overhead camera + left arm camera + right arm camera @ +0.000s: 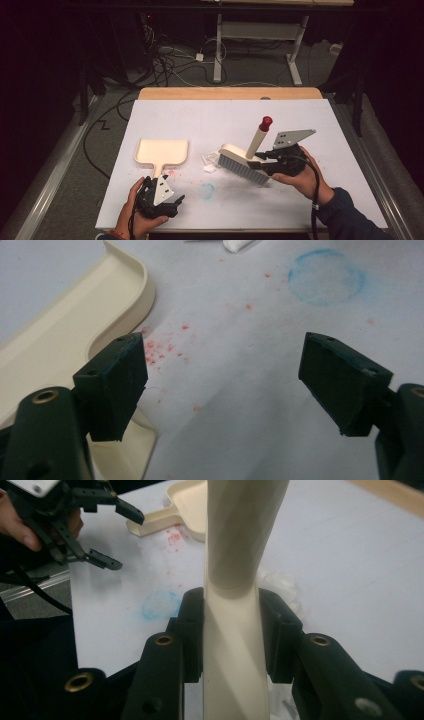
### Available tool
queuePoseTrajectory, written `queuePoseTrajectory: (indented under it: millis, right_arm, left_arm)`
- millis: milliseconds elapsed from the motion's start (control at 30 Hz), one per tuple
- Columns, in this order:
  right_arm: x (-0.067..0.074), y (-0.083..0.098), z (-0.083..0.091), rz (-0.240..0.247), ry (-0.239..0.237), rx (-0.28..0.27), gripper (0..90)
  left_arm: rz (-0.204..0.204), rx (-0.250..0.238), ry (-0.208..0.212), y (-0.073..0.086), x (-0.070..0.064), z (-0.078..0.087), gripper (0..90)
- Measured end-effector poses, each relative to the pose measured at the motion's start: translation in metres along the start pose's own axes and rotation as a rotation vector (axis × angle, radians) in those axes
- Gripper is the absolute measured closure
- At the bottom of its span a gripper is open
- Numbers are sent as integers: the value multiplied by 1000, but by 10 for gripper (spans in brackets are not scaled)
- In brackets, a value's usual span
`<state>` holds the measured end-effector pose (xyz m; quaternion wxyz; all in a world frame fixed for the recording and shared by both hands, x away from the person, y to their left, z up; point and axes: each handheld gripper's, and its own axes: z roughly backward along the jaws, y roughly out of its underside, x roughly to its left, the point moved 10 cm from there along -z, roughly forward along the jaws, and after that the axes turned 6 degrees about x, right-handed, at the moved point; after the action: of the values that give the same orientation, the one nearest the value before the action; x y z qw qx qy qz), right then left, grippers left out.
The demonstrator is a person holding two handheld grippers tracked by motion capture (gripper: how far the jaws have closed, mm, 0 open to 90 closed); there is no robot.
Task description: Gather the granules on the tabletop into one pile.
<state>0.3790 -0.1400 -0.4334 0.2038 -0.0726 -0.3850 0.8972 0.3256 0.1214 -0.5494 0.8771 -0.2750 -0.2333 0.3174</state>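
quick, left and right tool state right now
Left tool: open, holding nothing, beside the dustpan handle.
Right tool: shut on the brush handle.

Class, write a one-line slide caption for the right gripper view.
Right hand-held gripper clamps the cream brush handle; dustpan beyond.

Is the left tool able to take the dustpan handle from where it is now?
Probably yes. The left tool is open beside the dustpan handle, and nothing lies between them.
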Motion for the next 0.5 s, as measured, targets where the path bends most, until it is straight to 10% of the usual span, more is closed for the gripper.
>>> queuePoseTrajectory:
  millis: [500]
  right_arm:
    - [-23,48,74,-25,169,-13,685]
  left_arm:
    - [-5,6,-3,-1,-1,-2,190]
